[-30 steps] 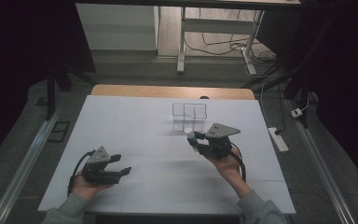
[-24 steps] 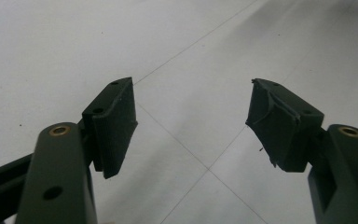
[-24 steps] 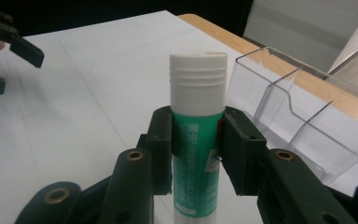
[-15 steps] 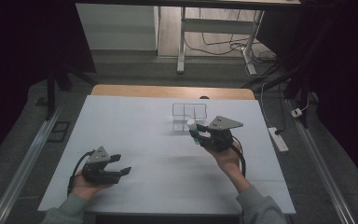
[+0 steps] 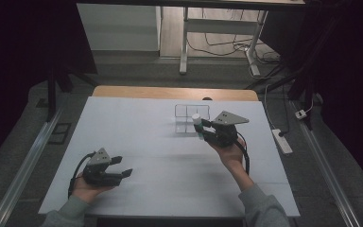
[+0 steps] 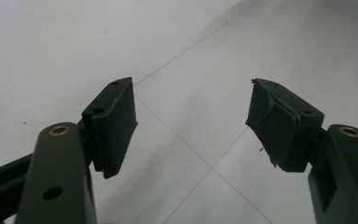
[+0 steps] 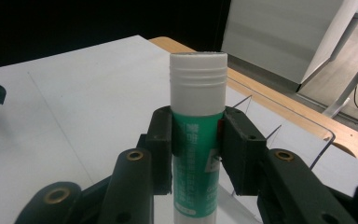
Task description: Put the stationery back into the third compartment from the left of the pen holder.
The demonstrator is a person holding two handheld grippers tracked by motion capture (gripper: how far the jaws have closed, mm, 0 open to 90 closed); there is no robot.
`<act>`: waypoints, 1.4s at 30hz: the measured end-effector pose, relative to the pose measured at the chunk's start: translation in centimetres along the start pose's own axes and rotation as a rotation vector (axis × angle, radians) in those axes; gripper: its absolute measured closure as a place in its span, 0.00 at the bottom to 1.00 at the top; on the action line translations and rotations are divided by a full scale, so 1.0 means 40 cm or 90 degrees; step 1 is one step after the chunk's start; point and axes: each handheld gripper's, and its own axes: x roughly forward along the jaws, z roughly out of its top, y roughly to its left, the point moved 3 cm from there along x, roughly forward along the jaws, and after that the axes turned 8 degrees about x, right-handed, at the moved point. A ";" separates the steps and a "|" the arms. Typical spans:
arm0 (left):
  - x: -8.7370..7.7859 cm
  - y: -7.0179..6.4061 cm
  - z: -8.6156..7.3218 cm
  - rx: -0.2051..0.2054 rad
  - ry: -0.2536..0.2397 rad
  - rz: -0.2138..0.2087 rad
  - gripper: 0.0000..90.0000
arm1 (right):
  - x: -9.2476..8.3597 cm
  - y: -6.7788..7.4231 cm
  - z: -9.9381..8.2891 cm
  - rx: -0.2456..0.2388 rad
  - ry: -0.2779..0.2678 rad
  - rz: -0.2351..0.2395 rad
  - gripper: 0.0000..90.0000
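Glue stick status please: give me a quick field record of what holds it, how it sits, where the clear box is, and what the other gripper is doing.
held item: glue stick, green body, white cap
held by: right gripper, jaws clamped on the green body below the cap
orientation: upright, cap on top
height: lifted off the white table
clear box: open-topped, with dividers, on the table just beyond the stick
stick in box: not yet
left gripper: jaws open, nothing between them, at the near left of the table
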 end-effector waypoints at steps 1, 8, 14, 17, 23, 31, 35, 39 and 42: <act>0.000 0.000 0.000 0.001 0.001 0.000 0.35 | 0.002 -0.001 0.002 0.001 -0.003 0.000 0.72; 0.001 0.001 -0.001 0.002 0.002 -0.001 0.35 | 0.009 -0.021 0.030 0.012 -0.023 -0.008 0.72; 0.002 0.000 -0.001 0.004 0.004 -0.002 0.35 | 0.024 -0.043 0.044 0.016 -0.031 -0.019 0.72; 0.002 0.000 -0.001 0.003 0.004 -0.001 0.35 | 0.033 -0.057 0.052 0.028 -0.037 -0.022 0.72; 0.003 -0.001 -0.001 0.003 0.006 0.001 0.36 | 0.040 -0.073 0.070 0.032 -0.056 -0.032 0.72; 0.001 0.003 -0.001 0.000 0.001 -0.003 0.36 | 0.064 -0.111 0.078 0.047 -0.058 -0.049 0.72; 0.000 0.004 -0.001 0.003 0.000 -0.004 0.36 | 0.089 -0.132 0.084 0.059 -0.054 -0.058 0.72; -0.001 0.004 -0.001 0.006 -0.003 -0.006 0.36 | 0.103 -0.141 0.087 0.060 -0.047 -0.067 0.72; 0.001 0.008 -0.001 0.004 -0.003 -0.006 0.36 | 0.112 -0.152 0.091 0.064 -0.046 -0.078 0.72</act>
